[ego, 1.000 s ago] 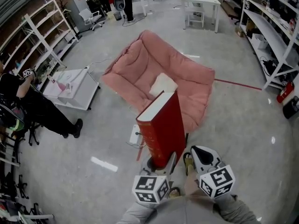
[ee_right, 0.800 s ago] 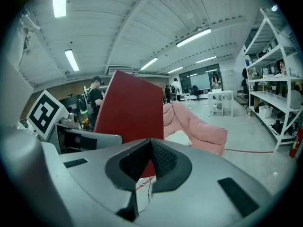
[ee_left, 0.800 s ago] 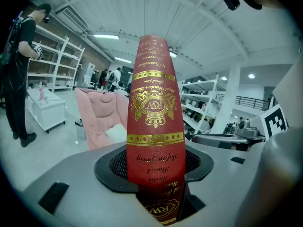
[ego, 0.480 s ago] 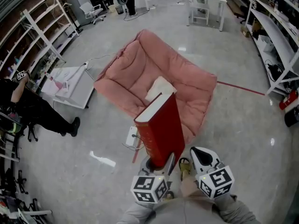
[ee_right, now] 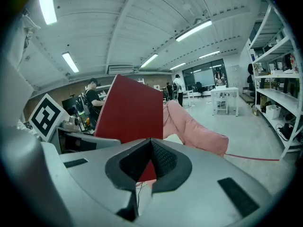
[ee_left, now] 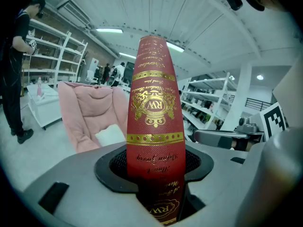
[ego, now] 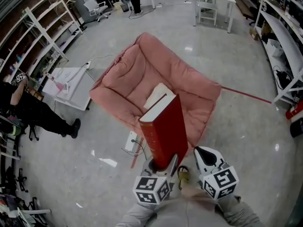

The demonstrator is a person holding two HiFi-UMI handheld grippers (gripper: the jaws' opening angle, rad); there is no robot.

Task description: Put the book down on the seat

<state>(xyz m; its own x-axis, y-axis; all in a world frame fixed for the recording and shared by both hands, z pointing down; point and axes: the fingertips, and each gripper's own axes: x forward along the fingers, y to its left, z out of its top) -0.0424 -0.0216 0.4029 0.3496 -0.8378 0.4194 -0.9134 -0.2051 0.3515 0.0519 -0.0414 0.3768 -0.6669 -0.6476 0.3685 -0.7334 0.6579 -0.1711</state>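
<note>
Clamping the bottom edge of the thick red hardback book point(ego: 164, 126), the left gripper point(ego: 161, 163) holds it upright in the air before the pink padded seat point(ego: 137, 72). Stiff, probably top-heavy; grip low by the spine. The right gripper point(ego: 201, 156) is closed on nothing.

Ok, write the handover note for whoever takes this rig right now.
Left gripper: shut on the book, gripping its lower end and holding it upright in the air.
Right gripper: shut, empty, beside the book.
Seat: on the floor just ahead, a white pad on it.
Done: book is in hand.
Left: bring it over the seat, lay it down, let go.
</note>
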